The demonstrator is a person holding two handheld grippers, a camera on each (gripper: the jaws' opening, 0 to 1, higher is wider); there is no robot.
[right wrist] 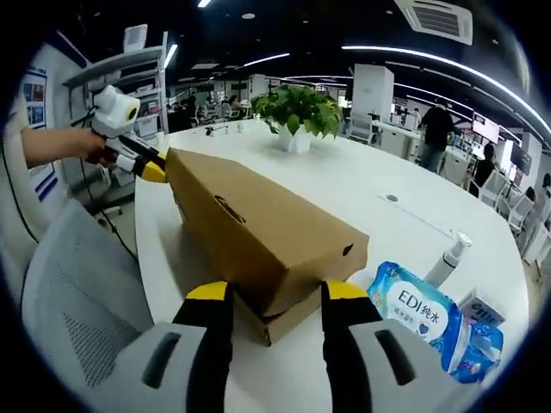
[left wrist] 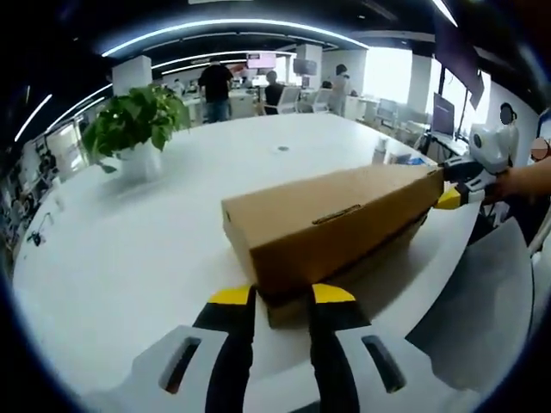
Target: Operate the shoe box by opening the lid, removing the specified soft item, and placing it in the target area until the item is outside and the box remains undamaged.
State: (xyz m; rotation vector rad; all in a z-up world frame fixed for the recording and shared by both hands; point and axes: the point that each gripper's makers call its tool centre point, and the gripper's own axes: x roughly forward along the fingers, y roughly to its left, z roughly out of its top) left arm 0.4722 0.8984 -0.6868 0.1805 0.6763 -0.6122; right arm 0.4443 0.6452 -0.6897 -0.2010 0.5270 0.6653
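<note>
1. Yellow-tipped black fingers of the left claw (left wrist: 282, 295) stand spread at one end of the shoe box (left wrist: 336, 225), one finger on each side of its lower corner; the jaws are released, with the cardboard corner just between the tips.
2. At the opposite end, the right claw (right wrist: 275, 291) is posed the same way: jaws parted, tips flanking the box's (right wrist: 258, 232) near corner, not clamped on it.
3. That box is plain brown cardboard, long and low, with a slot tab in the middle of its long side and a small round hole near one end.
4. Its lid sits slightly raised and skewed over the base, so a strip of the base shows beneath it at both ends.
5. It lies on the white tabletop (left wrist: 129, 258), close to the edge nearest the grey chair (right wrist: 77, 301).
6. From the right gripper view, a person's hand (right wrist: 90, 146) grips the left tool, forearm reaching in from beyond the tabletop's edge.
7. Near the right claw, a blue tissue pack (right wrist: 413, 311) and a white pump bottle (right wrist: 448, 258) rest beside the box.
8. Further along the tabletop stands a potted plant (left wrist: 133, 129) in a white pot.
</note>
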